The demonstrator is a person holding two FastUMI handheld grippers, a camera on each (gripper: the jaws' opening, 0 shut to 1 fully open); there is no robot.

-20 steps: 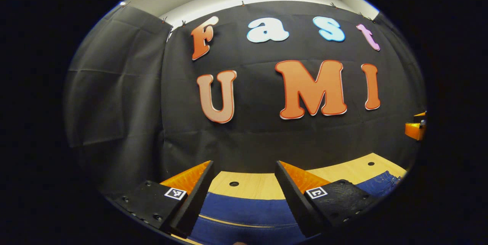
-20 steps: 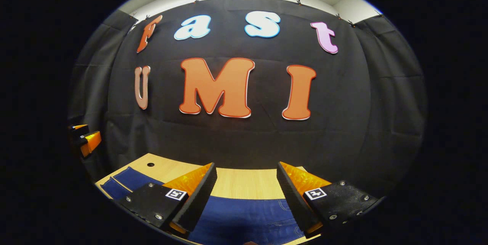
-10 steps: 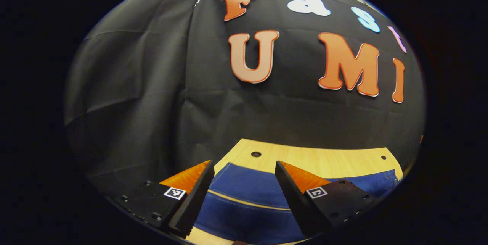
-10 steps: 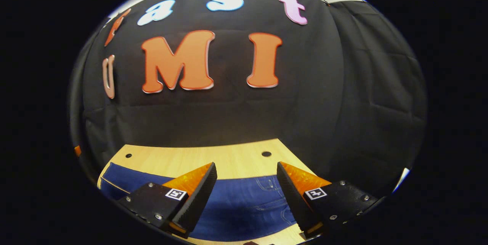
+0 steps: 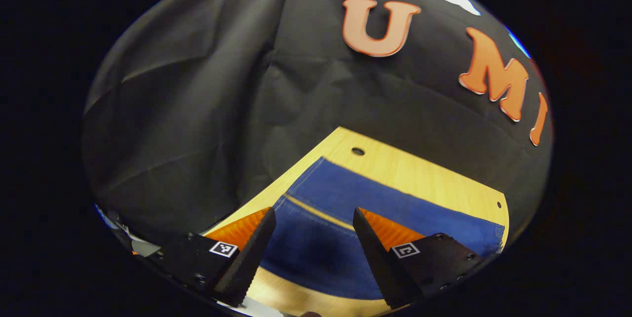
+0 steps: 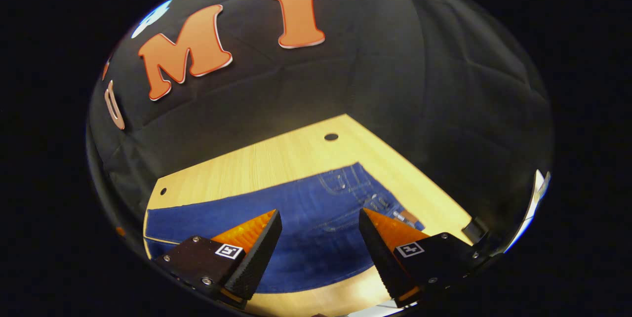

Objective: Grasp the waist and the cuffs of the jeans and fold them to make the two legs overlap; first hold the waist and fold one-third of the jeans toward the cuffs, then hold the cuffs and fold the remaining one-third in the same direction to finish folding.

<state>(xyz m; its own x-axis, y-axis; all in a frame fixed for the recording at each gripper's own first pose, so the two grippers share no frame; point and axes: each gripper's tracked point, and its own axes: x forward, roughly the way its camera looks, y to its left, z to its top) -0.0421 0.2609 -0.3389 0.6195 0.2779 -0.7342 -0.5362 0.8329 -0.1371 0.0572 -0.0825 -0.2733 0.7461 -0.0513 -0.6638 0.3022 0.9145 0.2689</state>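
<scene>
Blue jeans lie flat across a light wooden table. In the left gripper view the cuff end of the jeans (image 5: 345, 193) reaches toward the table's left edge, with a pale seam line between the two legs. My left gripper (image 5: 311, 248) hovers open above the near leg close to the cuffs, nothing between its fingers. In the right gripper view the waist end of the jeans (image 6: 316, 213) shows pockets and stitching. My right gripper (image 6: 318, 250) hangs open above the waist area, holding nothing.
The wooden table (image 5: 419, 169) has small round holes near its back corners (image 5: 358, 151) (image 6: 331, 137). Black cloth walls stand close behind and to both sides. A strip of bare tabletop (image 6: 276, 159) lies between the jeans and the back wall.
Both grippers have tilted downward and swung outward, the left toward the cuff end and the right toward the waist end. More table and jeans show now. Both stay open.
</scene>
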